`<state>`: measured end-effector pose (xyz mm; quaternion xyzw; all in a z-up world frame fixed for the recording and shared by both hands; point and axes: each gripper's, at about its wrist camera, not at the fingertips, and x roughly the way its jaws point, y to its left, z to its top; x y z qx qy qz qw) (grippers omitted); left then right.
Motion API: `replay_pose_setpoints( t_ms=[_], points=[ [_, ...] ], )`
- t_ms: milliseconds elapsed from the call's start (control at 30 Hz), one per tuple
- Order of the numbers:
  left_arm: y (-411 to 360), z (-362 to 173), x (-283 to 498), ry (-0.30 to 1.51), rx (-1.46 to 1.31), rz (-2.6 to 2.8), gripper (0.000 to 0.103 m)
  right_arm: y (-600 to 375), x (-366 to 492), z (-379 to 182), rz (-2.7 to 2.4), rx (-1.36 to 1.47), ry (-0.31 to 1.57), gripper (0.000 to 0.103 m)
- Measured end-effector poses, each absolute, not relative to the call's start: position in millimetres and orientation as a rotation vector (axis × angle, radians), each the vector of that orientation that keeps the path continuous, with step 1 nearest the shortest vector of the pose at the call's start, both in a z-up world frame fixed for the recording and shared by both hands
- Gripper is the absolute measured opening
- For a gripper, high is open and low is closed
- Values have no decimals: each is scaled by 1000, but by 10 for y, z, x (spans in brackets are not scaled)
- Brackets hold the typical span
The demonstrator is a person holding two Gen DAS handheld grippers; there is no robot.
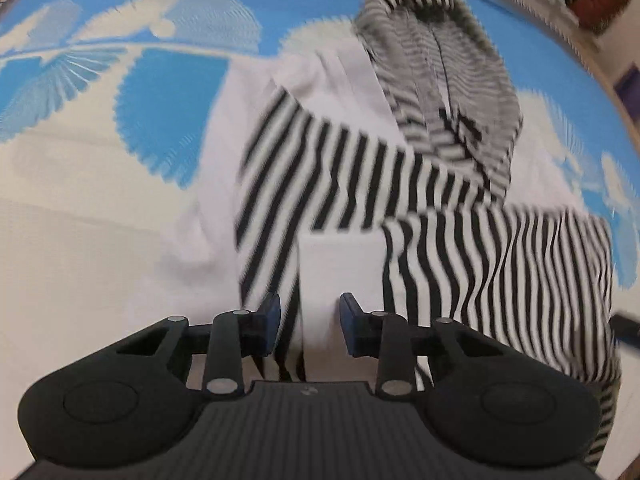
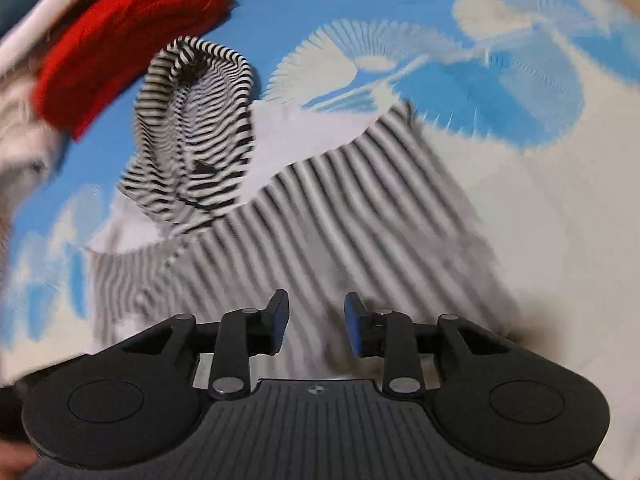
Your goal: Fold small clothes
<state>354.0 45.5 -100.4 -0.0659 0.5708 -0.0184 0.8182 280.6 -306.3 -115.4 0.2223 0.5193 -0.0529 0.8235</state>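
Mid-fold I'd guess: the striped hoodie lies on the blue-and-white sheet, hood at the far end, both the left hand-held gripper and right hand-held gripper apart over its near hem, blurry, next needs a clean pinch.

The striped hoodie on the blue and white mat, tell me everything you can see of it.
The striped hoodie is a small black-and-white garment of soft knit cloth with plain white panels. It lies spread on the blue and white mat, partly folded: one striped part lies across the body, and the hood lies crumpled at its far end. A red knitted item sits just past the hood.
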Motion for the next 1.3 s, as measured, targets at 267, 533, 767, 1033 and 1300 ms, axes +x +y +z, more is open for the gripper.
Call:
replay_pose_setpoints(
  t_ms=[267,533,767,1033,1300],
  points=[
    [230,-1052,3531,1214,-20,-93,15,-3295,2919,-1117,-166,197,1029,37],
    [289,-386,3436,973,51,-33,3,-3702,2932,-1073,-316,307,976,37],
    [558,-470,3489,1055,41,86,15,-3687,2916,-1171,-280,330,1021,40],
    [573,-499,3565,1067,-37,61,16,-3499,2951,-1426,-179,331,1153,41],
    [563,-507,3528,1077,-65,47,22,-3508,2941,-1713,-177,317,1248,41]
  ],
)
